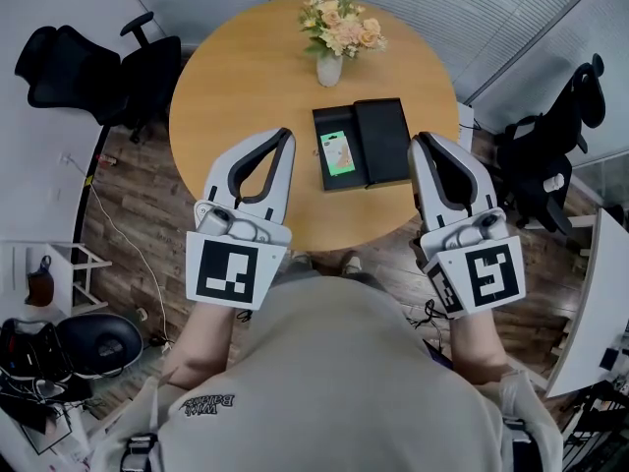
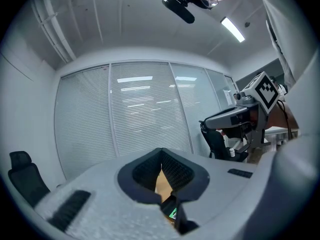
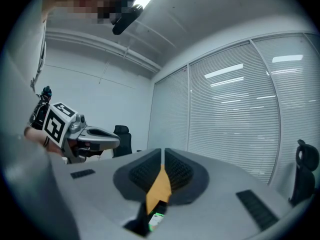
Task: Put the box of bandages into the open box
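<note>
On the round table [image 1: 246, 77], in the head view, a black box [image 1: 383, 141] lies open, and the box of bandages [image 1: 337, 152] sits inside its left half. A vase of flowers [image 1: 330, 67] stands just behind. The left tongs [image 1: 286, 134] and right tongs [image 1: 417, 142] hover on either side of the black box, apart from it.

In the left gripper view, the tongs' tips meet with nothing between them; wood and a sliver of green show below.

In the right gripper view, the tips are likewise pressed together and empty.
</note>
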The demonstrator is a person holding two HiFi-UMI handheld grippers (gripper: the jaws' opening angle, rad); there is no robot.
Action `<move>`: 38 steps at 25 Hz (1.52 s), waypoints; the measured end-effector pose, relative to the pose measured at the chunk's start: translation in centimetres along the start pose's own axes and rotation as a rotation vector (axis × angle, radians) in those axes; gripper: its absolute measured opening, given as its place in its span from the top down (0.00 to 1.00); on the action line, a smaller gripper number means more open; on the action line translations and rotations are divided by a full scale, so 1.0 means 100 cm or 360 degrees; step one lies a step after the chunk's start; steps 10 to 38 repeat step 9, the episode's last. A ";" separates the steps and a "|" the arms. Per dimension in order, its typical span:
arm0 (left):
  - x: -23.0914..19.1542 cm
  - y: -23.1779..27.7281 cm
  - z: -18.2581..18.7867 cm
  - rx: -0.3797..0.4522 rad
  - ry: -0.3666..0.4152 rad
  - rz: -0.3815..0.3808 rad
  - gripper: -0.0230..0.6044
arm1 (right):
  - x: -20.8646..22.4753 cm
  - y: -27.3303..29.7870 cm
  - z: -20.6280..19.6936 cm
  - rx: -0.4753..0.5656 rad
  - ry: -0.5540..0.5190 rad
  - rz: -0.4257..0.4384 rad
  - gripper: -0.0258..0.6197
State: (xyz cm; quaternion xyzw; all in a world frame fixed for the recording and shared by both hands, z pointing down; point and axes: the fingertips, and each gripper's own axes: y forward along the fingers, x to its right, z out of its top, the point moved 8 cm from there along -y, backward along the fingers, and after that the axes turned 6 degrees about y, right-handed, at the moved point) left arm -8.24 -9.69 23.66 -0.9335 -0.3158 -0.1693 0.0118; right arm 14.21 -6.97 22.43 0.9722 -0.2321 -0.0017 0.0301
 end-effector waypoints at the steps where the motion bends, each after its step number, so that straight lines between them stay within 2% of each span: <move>1: -0.001 0.000 0.000 0.0001 -0.0007 0.0002 0.93 | 0.000 0.001 0.000 0.0000 -0.0001 0.0002 0.89; 38: -0.003 -0.004 0.000 -0.0005 -0.0013 -0.0003 0.93 | -0.001 0.000 0.003 0.0010 0.0000 -0.0007 0.89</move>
